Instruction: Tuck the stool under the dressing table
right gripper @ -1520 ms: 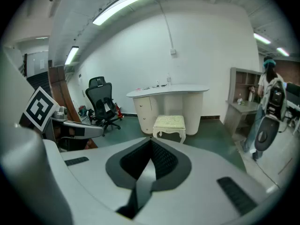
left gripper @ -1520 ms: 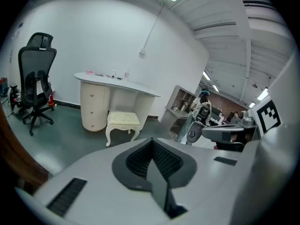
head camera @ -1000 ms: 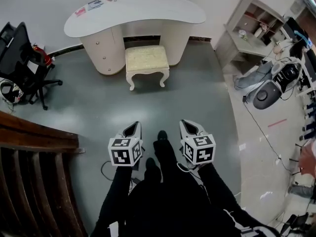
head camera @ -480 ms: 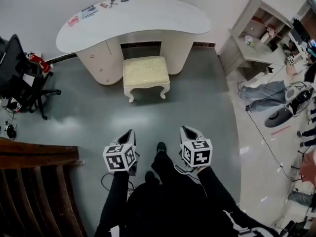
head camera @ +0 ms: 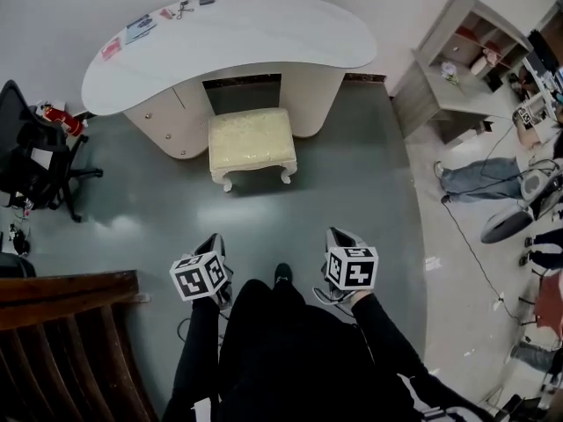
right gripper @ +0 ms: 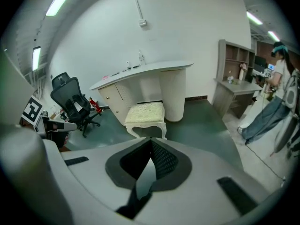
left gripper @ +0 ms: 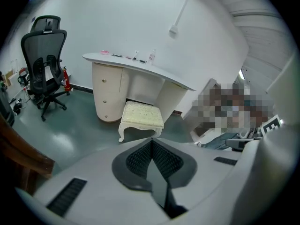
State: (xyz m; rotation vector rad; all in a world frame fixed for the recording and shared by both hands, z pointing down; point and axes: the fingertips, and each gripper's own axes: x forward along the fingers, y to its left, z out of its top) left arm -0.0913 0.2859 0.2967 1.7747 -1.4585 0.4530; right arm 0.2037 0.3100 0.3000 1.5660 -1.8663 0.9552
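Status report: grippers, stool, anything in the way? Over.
Left gripper and right gripper shut, empty, well short. Stool stands before dressing table opening, not tucked. Only floor between.

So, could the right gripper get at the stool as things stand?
Probably not from here: the right gripper hangs near the person's legs, with a stretch of bare floor between it and the stool. Nothing blocks that path, so stepping forward should bring it within reach.
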